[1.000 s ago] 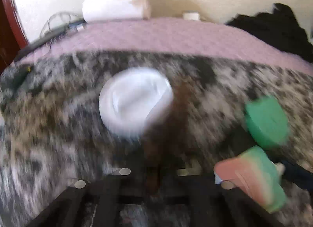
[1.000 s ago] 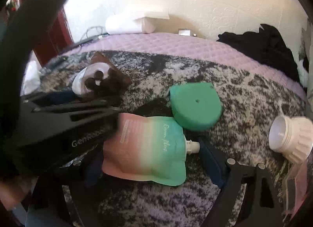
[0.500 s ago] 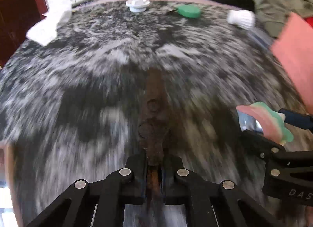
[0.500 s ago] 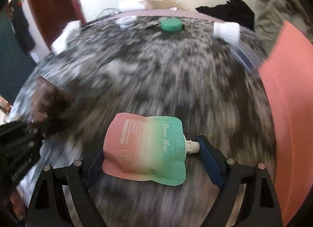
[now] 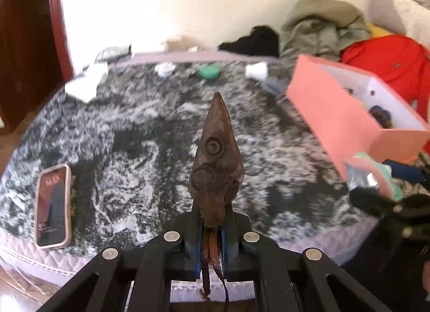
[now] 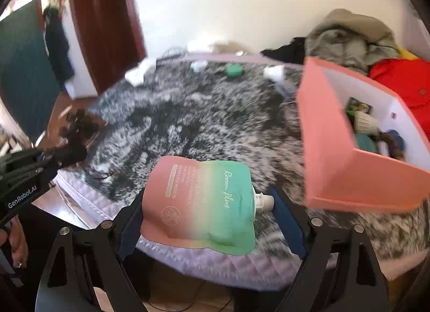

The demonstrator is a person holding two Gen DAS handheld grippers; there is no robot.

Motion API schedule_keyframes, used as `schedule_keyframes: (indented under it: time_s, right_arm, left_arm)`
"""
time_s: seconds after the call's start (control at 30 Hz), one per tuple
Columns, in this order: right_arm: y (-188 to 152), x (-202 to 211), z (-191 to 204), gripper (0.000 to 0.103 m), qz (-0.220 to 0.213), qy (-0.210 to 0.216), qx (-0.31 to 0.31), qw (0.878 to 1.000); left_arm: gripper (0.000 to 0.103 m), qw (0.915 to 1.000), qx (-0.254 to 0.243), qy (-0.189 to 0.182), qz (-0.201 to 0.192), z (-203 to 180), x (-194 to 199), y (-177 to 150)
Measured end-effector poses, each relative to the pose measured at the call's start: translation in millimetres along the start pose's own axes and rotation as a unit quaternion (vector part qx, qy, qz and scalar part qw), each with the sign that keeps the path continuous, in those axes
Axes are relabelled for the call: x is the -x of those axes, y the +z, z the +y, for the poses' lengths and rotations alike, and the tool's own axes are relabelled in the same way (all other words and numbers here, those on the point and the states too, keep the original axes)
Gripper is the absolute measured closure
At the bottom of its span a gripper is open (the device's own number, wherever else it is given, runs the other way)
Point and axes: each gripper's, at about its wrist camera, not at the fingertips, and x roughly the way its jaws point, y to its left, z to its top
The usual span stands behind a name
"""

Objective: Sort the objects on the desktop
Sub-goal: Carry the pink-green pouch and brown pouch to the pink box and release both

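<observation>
Two tongs up over my bed's grey blanket (image 5: pixel 139 129). Left tongs (image 5: pixel 212 231) clenched on a brown pouch (image 5: pixel 216 158), its tip pointing away. Right tongs (image 6: pixel 207 204) grip a pink-green pouch (image 6: pixel 199 204) by base and spout. Pink box (image 6: pixel 346 172) sits right, holding small items. Phone (image 5: pixel 53 205) lies near left.
</observation>
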Motion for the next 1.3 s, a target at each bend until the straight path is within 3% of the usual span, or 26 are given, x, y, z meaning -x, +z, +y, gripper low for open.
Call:
schedule_keyframes:
  time_s: [0.23,0.47,0.7,0.87,0.93,0.97,1.03,1.1,1.2,1.3]
  right_arm:
    - [-1.9,89.0,-34.6,0.014,-0.068,-0.030,-0.029,0.997]
    - [18.6,167.3,-88.5,0.014,-0.153,-0.096,-0.054,0.982]
    - [65.7,179.2,-160.8,0.014,-0.180,-0.183,-0.055,0.965]
    - [110.5,151.6,-228.5,0.014,-0.172,-0.206,-0.087,0.960]
    - [122.9,125.7,-257.5,0.013,-0.152,-0.206,-0.106,0.961]
    - [127.5,107.2,-271.3,0.013,-0.131,-0.202,-0.111,0.964]
    - [130.2,64.5,-300.4,0.012,-0.070,-0.193,-0.124,0.971]
    - [122.9,27.9,-329.6,0.012,-0.022,-0.194,-0.159,0.968]
    - [111.1,7.4,-350.7,0.003,0.000,-0.213,-0.185,0.959]
    - [103.9,2.7,-358.9,0.001,0.001,-0.213,-0.197,0.957]
  left_arm:
    - [0.099,0.9978,-0.044,-0.035,-0.036,-45.0,45.5,21.5]
    - [0.098,0.9848,-0.114,-0.101,-0.083,-141.0,40.0,96.6]
    - [0.097,0.9693,-0.178,-0.136,-0.102,-249.2,-15.2,176.5]
    - [0.094,0.9684,-0.192,-0.130,-0.092,-284.9,-82.2,214.0]
    - [0.083,0.9711,-0.193,-0.125,-0.063,-295.5,-121.1,221.0]
    - [0.078,0.9746,-0.193,-0.105,-0.044,-298.8,-143.0,221.1]
    - [0.035,0.9798,-0.187,-0.070,-0.008,-300.8,-181.7,219.7]
    - [0.016,0.9823,-0.174,-0.065,0.021,-296.0,-208.8,215.2]
    - [0.012,0.9826,-0.169,-0.071,0.030,-292.0,-224.4,204.9]
    - [0.010,0.9807,-0.182,-0.068,0.021,-294.4,-222.9,197.4]
